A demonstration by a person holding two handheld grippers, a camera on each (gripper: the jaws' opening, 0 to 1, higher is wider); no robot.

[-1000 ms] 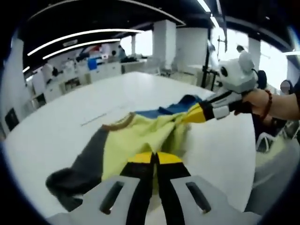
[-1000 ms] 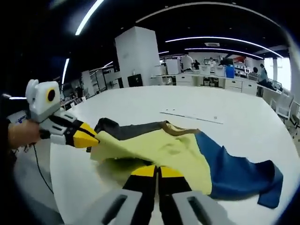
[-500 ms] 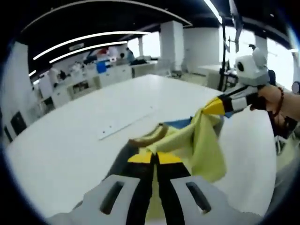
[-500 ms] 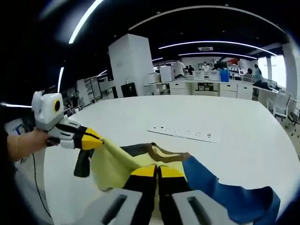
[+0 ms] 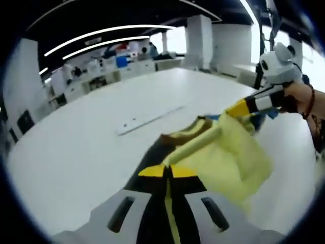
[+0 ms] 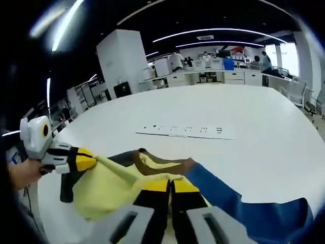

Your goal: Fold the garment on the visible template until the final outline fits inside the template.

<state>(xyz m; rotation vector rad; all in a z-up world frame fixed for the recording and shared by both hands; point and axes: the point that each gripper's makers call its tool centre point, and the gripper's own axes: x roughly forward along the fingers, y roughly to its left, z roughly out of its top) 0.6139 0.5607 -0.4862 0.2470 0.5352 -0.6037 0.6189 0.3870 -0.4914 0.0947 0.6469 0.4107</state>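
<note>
Both the left gripper [image 5: 165, 172] and right gripper [image 6: 170, 184] have jaws clamped on the garment [image 5: 228, 157], lifted above the white bench [image 5: 86, 147]. Folding looks barely begun (no template outline is discernible); the blue sleeve [image 6: 254, 216] trails unfolded.

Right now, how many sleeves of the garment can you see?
2: a dark grey sleeve hanging under the left gripper, and a blue sleeve trailing across the table beside the right gripper.

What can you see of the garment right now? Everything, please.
The garment is soft knit-looking cloth in colour blocks: pale yellow body, one dark grey sleeve, one blue sleeve, brown neckline. It is rumpled, the yellow edge lifted and stretched between the left gripper and right gripper, both shut on it. The blue sleeve trails on the white table.
</note>
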